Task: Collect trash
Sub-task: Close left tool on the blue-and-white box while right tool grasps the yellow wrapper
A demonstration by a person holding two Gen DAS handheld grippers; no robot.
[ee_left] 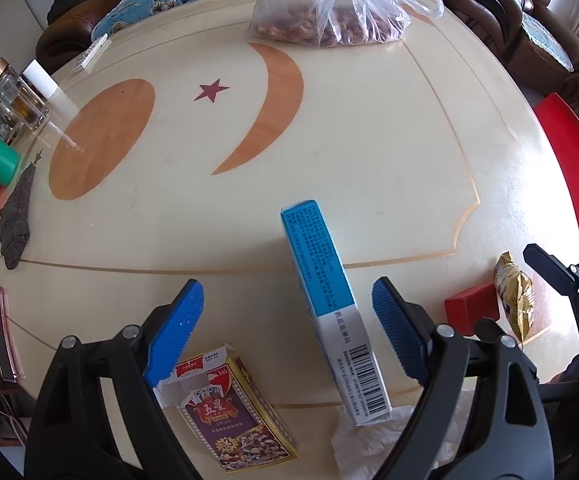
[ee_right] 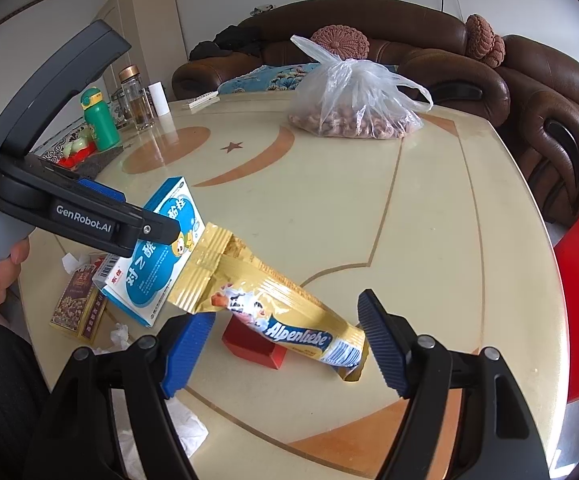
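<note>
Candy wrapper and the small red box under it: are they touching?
Touching. In the right wrist view the gold candy wrapper lies across the top of the red box, its far end propped up off the table, with no gap showing between them.

Black tool [ee_left: 288, 330], ribbed blue pads [ee_left: 396, 330]

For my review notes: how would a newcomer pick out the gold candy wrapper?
Start at the round cream table with its orange crescent inlay. At its near edge, the long gold foil wrapper leans over a small red box. Unlike the blue-and-white carton beside it, it reads Alpenliebe.
</note>
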